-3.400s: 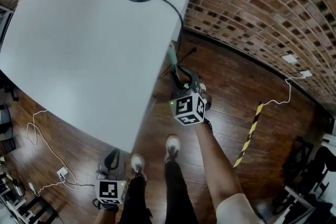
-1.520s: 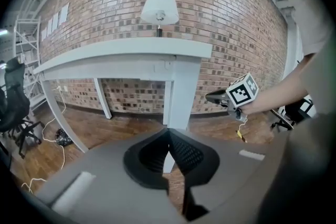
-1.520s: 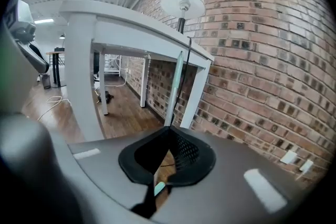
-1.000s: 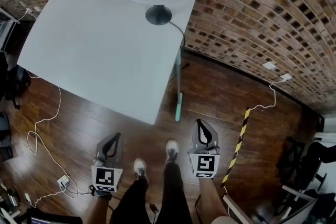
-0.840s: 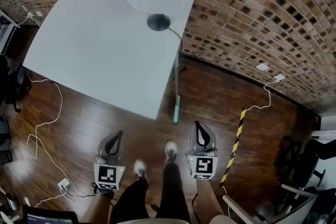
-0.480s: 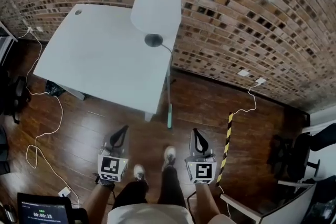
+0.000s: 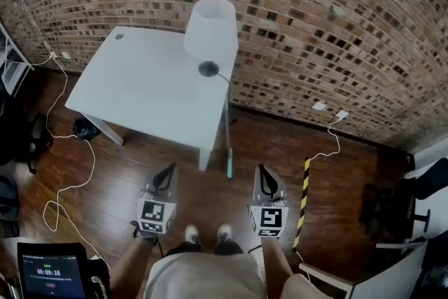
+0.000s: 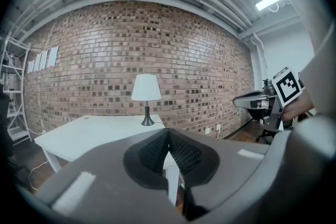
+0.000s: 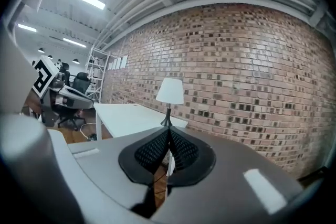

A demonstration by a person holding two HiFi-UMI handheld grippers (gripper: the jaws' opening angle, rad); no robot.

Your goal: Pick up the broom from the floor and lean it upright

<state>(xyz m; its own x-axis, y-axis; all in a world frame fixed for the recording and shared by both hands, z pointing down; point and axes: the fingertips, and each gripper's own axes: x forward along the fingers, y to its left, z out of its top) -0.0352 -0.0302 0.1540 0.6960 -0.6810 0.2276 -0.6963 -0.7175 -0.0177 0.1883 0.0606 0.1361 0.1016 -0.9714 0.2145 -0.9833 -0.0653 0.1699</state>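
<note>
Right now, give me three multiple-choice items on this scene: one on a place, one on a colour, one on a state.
1. Where is the broom?
A. Flat on the floor by the feet
B. Standing against the edge of the table, near the lamp
C. Lying on the table top

2. What colour is the lamp's shade?
A. Red
B. Black
C. White

3. How are the left tool and the right tool?
A. Both shut, nothing held
B. Both wide open
C. One shut on the broom

Answers:
1 B: the head view shows its pole upright at the table's edge.
2 C: the shade is white in all three views.
3 A: in each tool's own view the jaws meet with nothing between them.
</note>
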